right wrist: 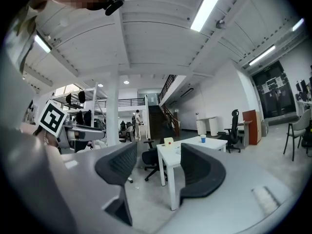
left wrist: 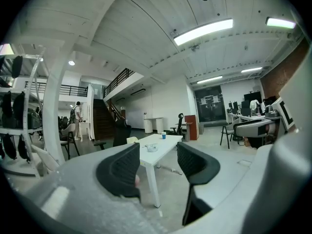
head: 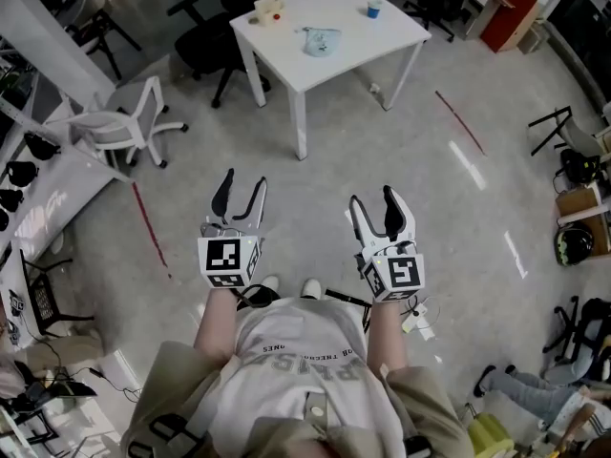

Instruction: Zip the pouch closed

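1. The room is a big open workspace with a grey floor; a white table stands well ahead of both claws.
2. The pale blue pouch lies on that table, far beyond the claw tips and touched by neither. In the left gripper view it shows as a small pale shape on the tabletop, seen in the gap between the jaws.
3. A blue cup stands on the table beyond the pouch and to its right, further ahead of the right claw. A cream box with a red spot sits to the pouch's left, ahead of the left claw.
4. The left claw is held out level over the floor; its jaws stand wide apart with nothing between them.
5. The right claw is held beside it, the two near but apart; its jaws are likewise spread and hold nothing.
6. A black office chair stands ahead and left of the left claw, by the table's left end.
7. A white chair stands further left of the left claw.
8. A red line runs along the floor just left of the left claw.
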`<state>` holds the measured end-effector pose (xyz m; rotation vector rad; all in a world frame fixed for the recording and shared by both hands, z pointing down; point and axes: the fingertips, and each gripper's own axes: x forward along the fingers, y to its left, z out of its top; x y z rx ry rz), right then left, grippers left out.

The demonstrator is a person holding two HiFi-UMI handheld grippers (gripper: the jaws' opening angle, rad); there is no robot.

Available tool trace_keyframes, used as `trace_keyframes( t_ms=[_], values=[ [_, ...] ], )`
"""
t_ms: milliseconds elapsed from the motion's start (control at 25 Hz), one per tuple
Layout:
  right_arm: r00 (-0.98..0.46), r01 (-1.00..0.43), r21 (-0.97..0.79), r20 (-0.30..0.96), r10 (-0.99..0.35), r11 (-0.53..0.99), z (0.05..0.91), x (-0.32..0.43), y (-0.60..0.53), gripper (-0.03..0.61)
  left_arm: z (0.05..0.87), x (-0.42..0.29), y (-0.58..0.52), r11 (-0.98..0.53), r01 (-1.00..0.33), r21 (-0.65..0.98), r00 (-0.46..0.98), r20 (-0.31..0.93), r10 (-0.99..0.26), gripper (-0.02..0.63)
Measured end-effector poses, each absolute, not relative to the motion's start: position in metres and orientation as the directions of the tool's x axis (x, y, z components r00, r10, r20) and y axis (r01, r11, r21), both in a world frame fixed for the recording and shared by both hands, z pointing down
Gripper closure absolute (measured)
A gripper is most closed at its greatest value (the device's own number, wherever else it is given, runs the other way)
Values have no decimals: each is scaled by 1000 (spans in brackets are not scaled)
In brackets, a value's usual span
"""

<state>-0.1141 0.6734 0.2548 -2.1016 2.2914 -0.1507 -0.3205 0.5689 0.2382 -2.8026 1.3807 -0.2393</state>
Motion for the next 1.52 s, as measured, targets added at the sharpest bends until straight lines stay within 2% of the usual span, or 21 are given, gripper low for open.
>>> trace_keyframes(
  t_ms=[320, 640, 1120, 1520],
  values=[
    [-92, -989, -123, 66, -994, 84, 271, -94, 681, 324, 255, -326, 581, -578, -812, -87, 557, 185, -810, 364],
    [-63, -990, -127, 85, -994, 52, 279, -85, 661, 324, 265, -327, 547, -573, -816, -82, 550, 196, -812, 364],
    [1, -992, -123, 132, -991, -18, 295, -65, 538, 324, 289, -303, 399, -612, -790, -33, 591, 224, -775, 364],
    [78, -987, -133, 113, -991, -92, 281, -55, 435, 324, 277, -280, 287, -691, -722, -41, 669, 210, -712, 364]
  ],
)
